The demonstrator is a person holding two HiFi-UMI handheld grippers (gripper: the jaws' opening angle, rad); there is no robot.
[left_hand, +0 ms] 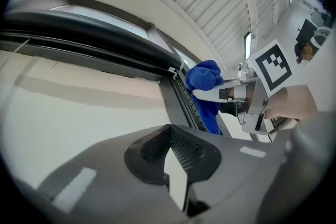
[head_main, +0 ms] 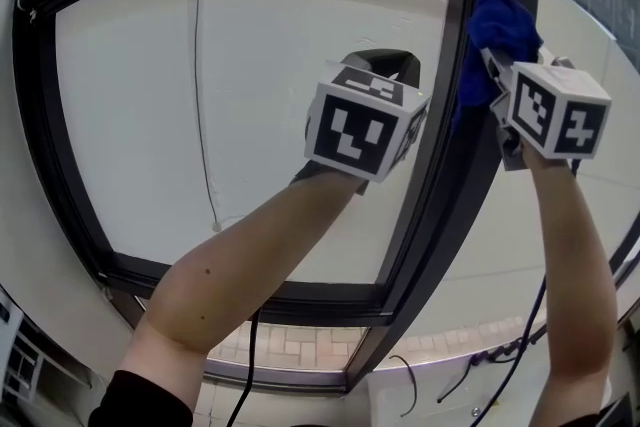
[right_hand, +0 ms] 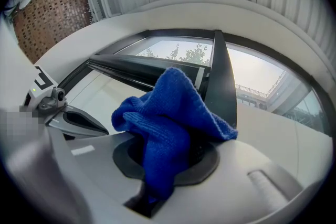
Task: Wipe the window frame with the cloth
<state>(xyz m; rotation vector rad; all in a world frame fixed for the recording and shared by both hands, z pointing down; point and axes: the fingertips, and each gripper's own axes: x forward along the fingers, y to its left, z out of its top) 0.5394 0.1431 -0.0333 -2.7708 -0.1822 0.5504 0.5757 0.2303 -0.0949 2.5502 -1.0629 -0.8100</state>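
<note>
A blue cloth (head_main: 495,40) is bunched against the black upright bar of the window frame (head_main: 430,205), near its top corner. My right gripper (head_main: 497,75) is shut on the cloth and presses it to the bar. In the right gripper view the cloth (right_hand: 168,113) spills out of the jaws in front of the frame bar (right_hand: 220,81). My left gripper (head_main: 385,65) is held up before the pale pane, left of the bar, shut and holding nothing. The left gripper view shows its tips (left_hand: 170,131) meeting, with the cloth (left_hand: 206,81) and frame (left_hand: 178,102) beyond.
A thin cord (head_main: 205,115) hangs down over the left pane. The frame's lower rail (head_main: 250,290) runs below my left arm. Black cables (head_main: 410,385) trail near the bottom, and brick paving (head_main: 290,345) shows beneath the rail.
</note>
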